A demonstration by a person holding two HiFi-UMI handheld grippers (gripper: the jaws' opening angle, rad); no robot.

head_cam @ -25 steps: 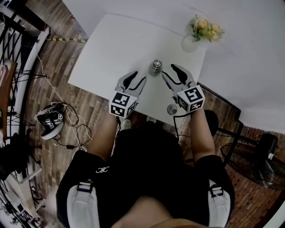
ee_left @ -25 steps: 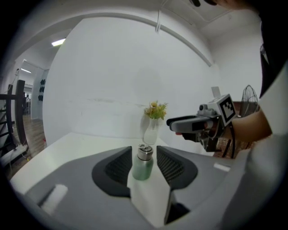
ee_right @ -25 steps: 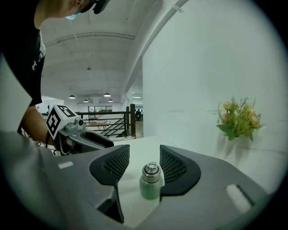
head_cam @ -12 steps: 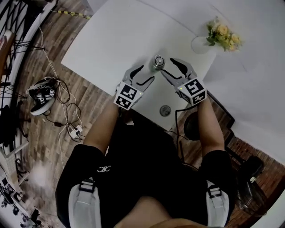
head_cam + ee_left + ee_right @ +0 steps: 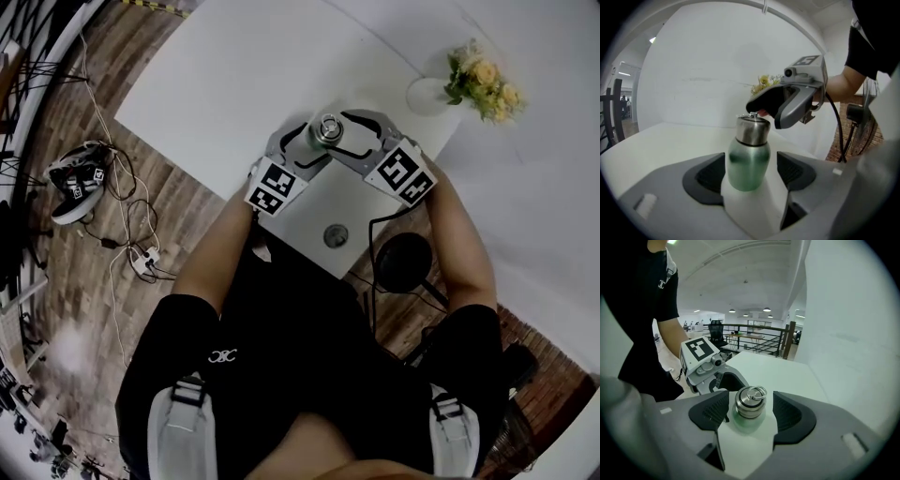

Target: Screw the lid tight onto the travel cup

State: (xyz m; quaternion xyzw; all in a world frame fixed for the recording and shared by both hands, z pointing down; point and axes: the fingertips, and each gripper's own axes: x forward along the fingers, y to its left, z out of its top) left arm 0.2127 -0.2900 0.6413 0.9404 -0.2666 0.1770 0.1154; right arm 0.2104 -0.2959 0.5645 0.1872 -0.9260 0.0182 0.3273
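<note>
The travel cup (image 5: 328,129) is green with a steel lid (image 5: 750,401) that has a wire ring on top. It stands upright on the white table (image 5: 234,75). My left gripper (image 5: 314,143) reaches in from the left and my right gripper (image 5: 348,134) from the right, so both sets of jaws flank the cup. In the left gripper view the green body (image 5: 749,161) sits between the dark pads (image 5: 708,176) with a gap on each side. The right gripper (image 5: 749,411) flanks the lid, pads apart from it. Both jaws are opening.
A small round grey object (image 5: 336,235) lies on the table near its front edge. A vase of flowers (image 5: 473,82) stands at the far right corner. A black stool (image 5: 403,263) sits under the table edge. Cables and a device (image 5: 75,183) lie on the wooden floor at left.
Both grippers have moved inward to either side of the cup, and their jaws have spread wider. The cup has stayed upright in place.
</note>
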